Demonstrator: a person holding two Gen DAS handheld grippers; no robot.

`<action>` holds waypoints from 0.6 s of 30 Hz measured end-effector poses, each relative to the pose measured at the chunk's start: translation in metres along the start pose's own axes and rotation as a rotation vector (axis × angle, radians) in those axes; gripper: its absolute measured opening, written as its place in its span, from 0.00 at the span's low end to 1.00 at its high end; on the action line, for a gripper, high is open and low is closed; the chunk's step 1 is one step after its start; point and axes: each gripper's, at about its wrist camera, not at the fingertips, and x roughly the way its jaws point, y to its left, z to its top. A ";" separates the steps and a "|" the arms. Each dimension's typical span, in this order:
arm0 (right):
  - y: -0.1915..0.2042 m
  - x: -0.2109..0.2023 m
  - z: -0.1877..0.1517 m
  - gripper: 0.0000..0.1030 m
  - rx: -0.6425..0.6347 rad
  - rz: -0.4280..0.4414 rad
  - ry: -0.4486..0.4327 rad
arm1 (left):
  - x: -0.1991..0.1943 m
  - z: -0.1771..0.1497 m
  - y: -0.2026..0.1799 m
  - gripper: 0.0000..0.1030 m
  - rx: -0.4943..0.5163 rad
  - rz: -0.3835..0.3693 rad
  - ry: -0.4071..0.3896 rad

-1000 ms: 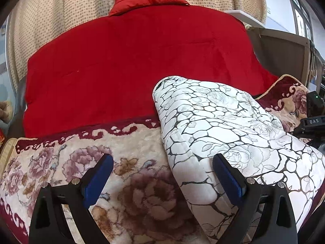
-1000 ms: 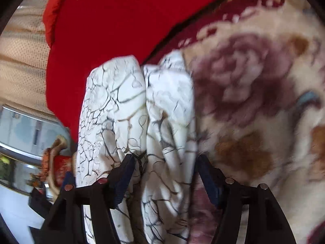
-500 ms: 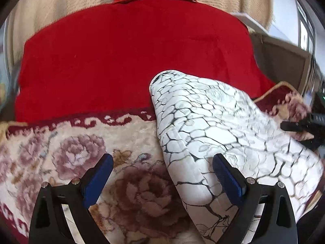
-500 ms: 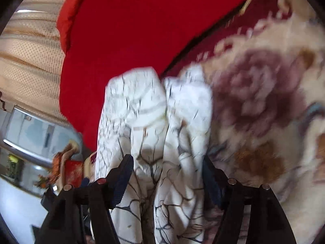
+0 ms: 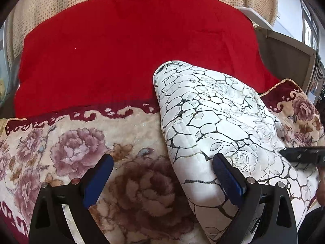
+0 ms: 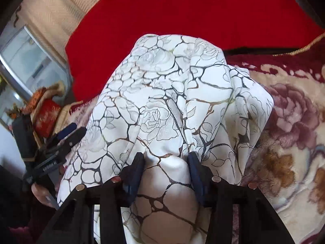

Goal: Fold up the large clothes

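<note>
Floral plush blanket [image 5: 85,142] lies bare left of the folded white black-veined garment [image 5: 213,109]. Left gripper [image 5: 162,174] is spread wide, holding nothing; right gripper [image 6: 165,162] pinches the garment's near edge.

Black claw [image 5: 163,174] frames, blue pads [image 5: 227,178], silver screws

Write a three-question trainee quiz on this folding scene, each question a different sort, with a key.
1. True or false: the right claw is shut on the white garment.
2. Which is open? A the left claw; B the right claw.
3. Fill in: the garment lies on a floral ____.

Key: 1 true; 2 A; 3 blanket.
</note>
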 end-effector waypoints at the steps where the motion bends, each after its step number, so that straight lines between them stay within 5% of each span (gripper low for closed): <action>1: -0.006 -0.009 0.001 0.48 0.014 0.018 -0.012 | 0.001 0.001 0.003 0.95 -0.016 -0.012 0.007; 5: -0.034 -0.034 0.003 0.66 0.127 0.055 -0.086 | 0.006 0.004 0.024 0.95 -0.131 -0.128 0.063; 10: -0.083 -0.047 0.001 0.74 0.329 0.152 -0.135 | 0.015 0.004 0.040 0.95 -0.268 -0.334 0.141; 18: -0.097 -0.021 0.001 0.80 0.403 0.210 -0.032 | 0.017 0.006 0.021 0.95 -0.207 -0.253 0.133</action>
